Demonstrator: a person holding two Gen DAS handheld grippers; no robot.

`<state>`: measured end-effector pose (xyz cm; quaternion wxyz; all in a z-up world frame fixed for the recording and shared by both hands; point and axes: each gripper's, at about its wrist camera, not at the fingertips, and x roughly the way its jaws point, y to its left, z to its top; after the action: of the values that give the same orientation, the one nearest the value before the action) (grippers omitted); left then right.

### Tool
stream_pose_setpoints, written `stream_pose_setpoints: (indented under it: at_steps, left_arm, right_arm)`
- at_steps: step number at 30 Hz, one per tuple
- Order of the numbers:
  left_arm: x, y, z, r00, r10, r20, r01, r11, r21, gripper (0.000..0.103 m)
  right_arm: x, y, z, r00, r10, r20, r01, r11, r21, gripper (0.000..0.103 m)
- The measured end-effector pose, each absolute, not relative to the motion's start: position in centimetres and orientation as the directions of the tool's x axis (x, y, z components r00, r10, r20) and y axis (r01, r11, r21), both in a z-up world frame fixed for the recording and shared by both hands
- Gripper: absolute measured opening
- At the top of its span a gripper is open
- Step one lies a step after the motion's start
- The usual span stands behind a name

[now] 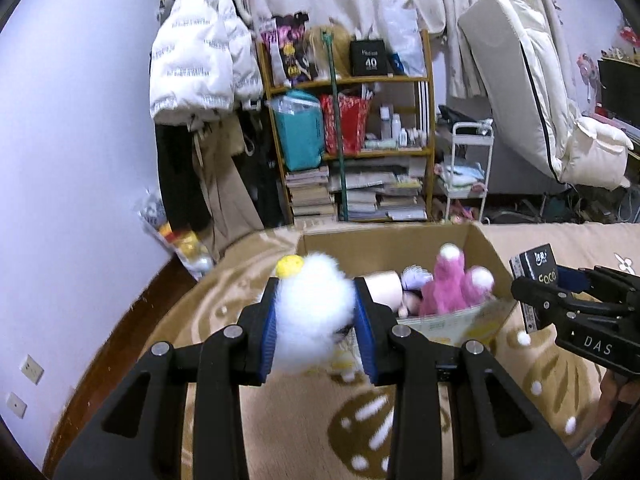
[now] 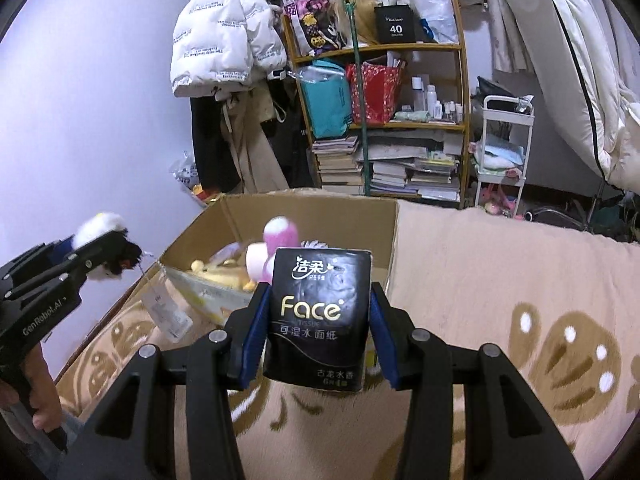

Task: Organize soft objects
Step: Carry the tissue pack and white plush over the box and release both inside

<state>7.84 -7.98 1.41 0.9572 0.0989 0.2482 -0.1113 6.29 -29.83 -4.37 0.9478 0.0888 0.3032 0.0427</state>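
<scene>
Left gripper [image 1: 316, 320] is clamping a white plush [image 1: 310, 308] across its fluffy middle, holding it above the blanket [image 1: 280, 420] just short of the box [image 1: 486, 248]. Right gripper [image 2: 318, 320] is squeezing a black tissue pack [image 2: 318, 312] by its sides, near the box's front edge. Both items are probably handling light and yielding; the film-wrapped pack may be slipping, so a mid-body grip is suiting each. Pink plush [image 1: 448, 284] is lying inside the box.

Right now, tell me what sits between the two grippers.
The open cardboard box, with a pink plush toy inside, lies between the left gripper holding a white fluffy toy and the right gripper holding the tissue pack, per the right wrist view.
</scene>
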Motion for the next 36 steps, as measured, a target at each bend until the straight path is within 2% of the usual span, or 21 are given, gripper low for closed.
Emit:
stream_pose_setpoints:
  at_steps: [5, 14, 20, 27, 32, 34, 36]
  left_arm:
    - [9.5, -8.8, 2.2, 0.873, -0.168, -0.459, 0.263, 0.953, 0.152, 0.033]
    - [12.7, -10.2, 2.3, 0.878, -0.186, -0.441, 0.272, 0.952, 0.139, 0.033]
    - [14.3, -10.7, 0.1, 0.857, -0.179, -0.483, 0.275, 0.952, 0.136, 0.033]
    - [15.6, -10.6, -2.4, 0.807, -0.192, -0.558, 0.289, 0.953, 0.09, 0.034]
    - [15.9, -10.4, -3.1, 0.799, -0.172, -0.576, 0.275, 0.956, 0.097, 0.036]
    - [15.6, -10.3, -3.1, 0.803, -0.164, -0.573, 0.274, 0.956, 0.11, 0.039]
    - [15.3, -10.3, -3.0, 0.807, -0.158, -0.569, 0.272, 0.955, 0.121, 0.052]
  right_arm:
    - [8.2, -30.1, -3.7, 0.827, 0.121, -0.55, -0.019, 0.982, 0.188, 0.05]
    - [11.7, -30.6, -3.0, 0.843, 0.105, -0.528, -0.011, 0.984, 0.178, 0.05]
    - [13.5, -30.5, -3.5, 0.835, 0.098, -0.542, -0.016, 0.988, 0.153, 0.05]
    - [14.7, -31.2, -4.9, 0.805, 0.135, -0.577, -0.009, 0.976, 0.217, 0.051]
    - [14.9, -31.6, -5.5, 0.793, 0.16, -0.588, -0.002, 0.966, 0.26, 0.053]
    - [14.9, -31.7, -5.4, 0.791, 0.161, -0.59, -0.003, 0.966, 0.259, 0.059]
    - [14.6, -31.7, -5.3, 0.794, 0.155, -0.588, -0.001, 0.967, 0.253, 0.066]
